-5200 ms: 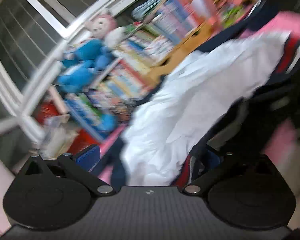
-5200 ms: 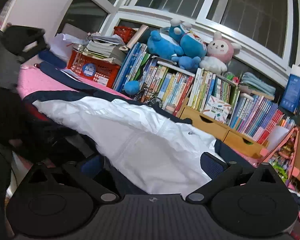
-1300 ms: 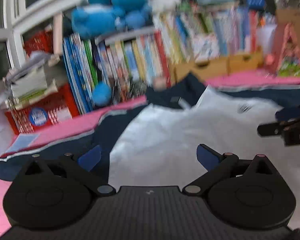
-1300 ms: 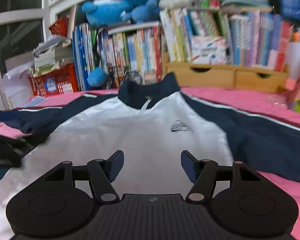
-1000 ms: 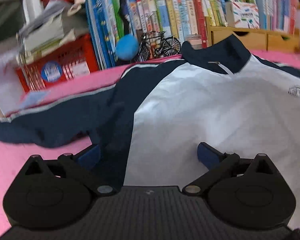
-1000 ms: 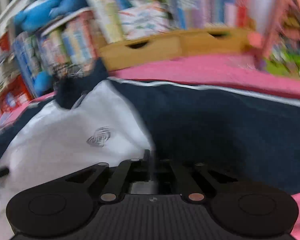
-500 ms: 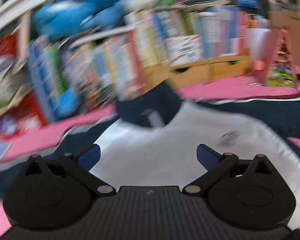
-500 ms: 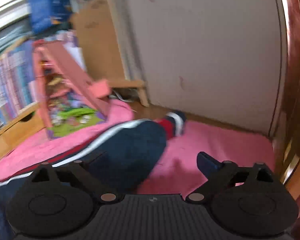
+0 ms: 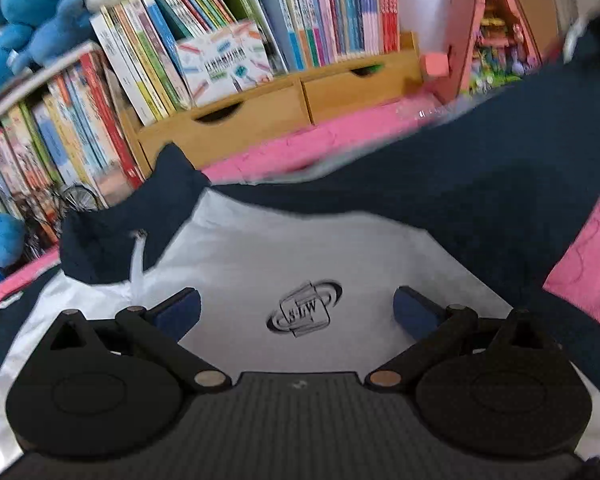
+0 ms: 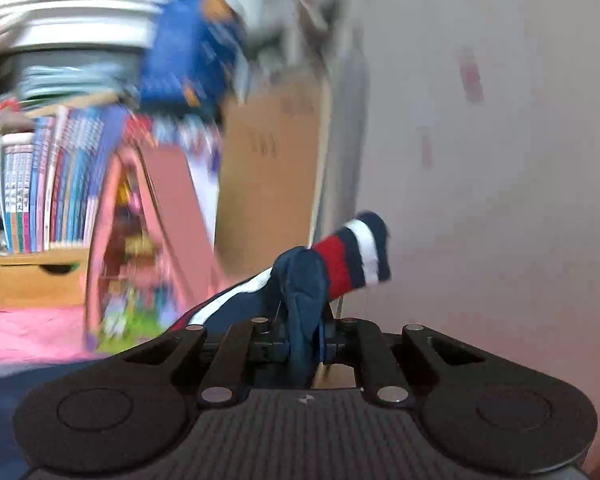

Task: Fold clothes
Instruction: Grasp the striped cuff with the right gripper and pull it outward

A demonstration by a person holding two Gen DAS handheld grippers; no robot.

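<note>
Jacket: lies front-up on the pink bed cover, collar toward the bookshelf; white chest panel flat, logo showing.
Right sleeve: lifted off the bed; striped cuff sticks out past the jaws.
Right hand-held gripper: clenched on the navy sleeve cloth just behind the cuff.
Left hand-held gripper: released, jaws wide, hovering over the chest, nothing between them.
Done: I judge the jacket spread and one sleeve picked up.
Left: I reckon this sleeve goes across the chest, then the other sleeve, then the body folds; none visible yet.
</note>
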